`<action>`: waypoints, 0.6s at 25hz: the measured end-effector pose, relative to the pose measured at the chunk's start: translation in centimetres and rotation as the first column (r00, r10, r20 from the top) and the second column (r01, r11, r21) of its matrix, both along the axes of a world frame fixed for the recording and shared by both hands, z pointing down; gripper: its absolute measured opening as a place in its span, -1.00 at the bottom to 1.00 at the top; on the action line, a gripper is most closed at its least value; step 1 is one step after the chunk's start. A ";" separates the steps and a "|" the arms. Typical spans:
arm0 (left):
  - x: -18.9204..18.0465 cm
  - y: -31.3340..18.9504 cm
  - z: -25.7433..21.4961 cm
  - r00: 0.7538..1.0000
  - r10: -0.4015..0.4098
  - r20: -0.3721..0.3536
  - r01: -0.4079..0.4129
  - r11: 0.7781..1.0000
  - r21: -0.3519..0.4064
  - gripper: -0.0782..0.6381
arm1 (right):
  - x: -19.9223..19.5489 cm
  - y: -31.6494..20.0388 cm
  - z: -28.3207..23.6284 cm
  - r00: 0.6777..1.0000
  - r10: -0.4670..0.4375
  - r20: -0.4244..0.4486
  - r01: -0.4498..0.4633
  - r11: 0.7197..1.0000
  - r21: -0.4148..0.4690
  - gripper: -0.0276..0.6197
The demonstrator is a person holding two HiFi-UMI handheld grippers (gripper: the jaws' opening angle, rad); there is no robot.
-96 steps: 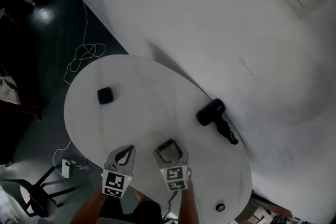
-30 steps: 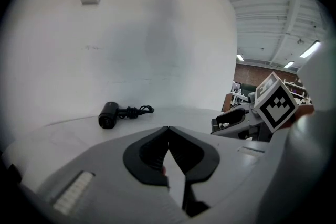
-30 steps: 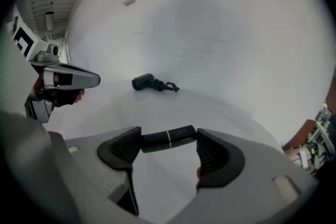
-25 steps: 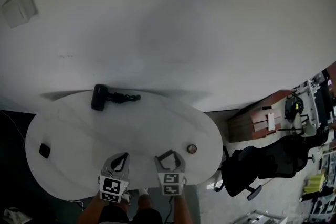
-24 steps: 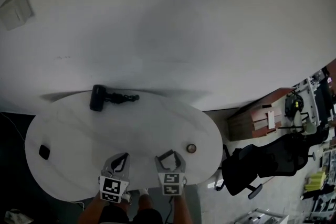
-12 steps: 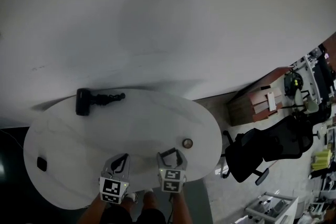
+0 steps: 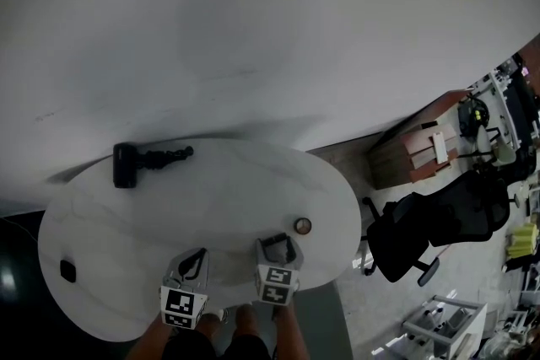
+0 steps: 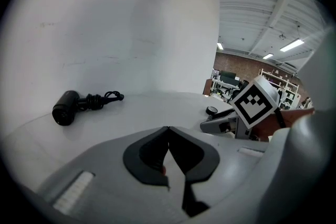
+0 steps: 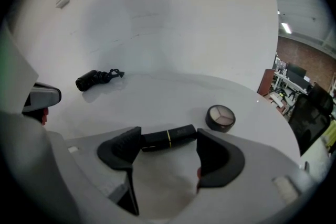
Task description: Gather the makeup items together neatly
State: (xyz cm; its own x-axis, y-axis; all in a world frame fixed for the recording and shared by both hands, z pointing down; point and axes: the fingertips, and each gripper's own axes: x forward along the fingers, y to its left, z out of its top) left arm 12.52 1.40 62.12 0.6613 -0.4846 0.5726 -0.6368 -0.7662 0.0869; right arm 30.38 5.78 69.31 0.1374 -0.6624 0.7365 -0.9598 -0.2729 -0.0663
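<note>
1. Table (image 7: 211,206): white, oval, set against a white wall. Person at near edge, one gripper per hand.
2. R gripper (image 9: 168,140): jaws wide apart. A black lipstick tube (image 9: 178,136) w/ gold band spans the gap crosswise, one end against each pad, so it is held end to end. Can't tell if the tube touches the tabletop.
3. L gripper (image 8: 168,131): jaws together, tips meeting, nothing btwn them. Sits beside R gripper at near edge of table.
4. Round compact (image 9: 220,117): top shows three shade segments. Lies on table just beyond R gripper's right jaw, near the tube but apart from it.
5. Small black item (image 7: 67,271): at table's left edge, well apart from compact and tube. Too small to ID.
6. Black hair dryer (image 7: 126,166) w/ bunched cord: far side of table nr wall, to person's left, well apart from both grippers.
7. Off table, right side: black office chair (image 7: 439,219) on the floor.
</note>
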 end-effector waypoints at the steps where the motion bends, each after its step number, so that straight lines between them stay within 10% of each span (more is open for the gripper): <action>1: -0.1 0.1 0.3 1.000 -0.001 0.001 0.001 1.000 -0.004 -0.75 | 0.1 -0.1 0.1 1.000 0.006 -0.004 -0.006 1.000 0.004 0.12; 15: -0.4 0.1 0.5 1.000 0.012 0.012 -0.012 1.000 -0.007 -0.75 | 0.4 -0.8 0.1 0.998 0.049 -0.027 -0.048 0.998 0.043 0.12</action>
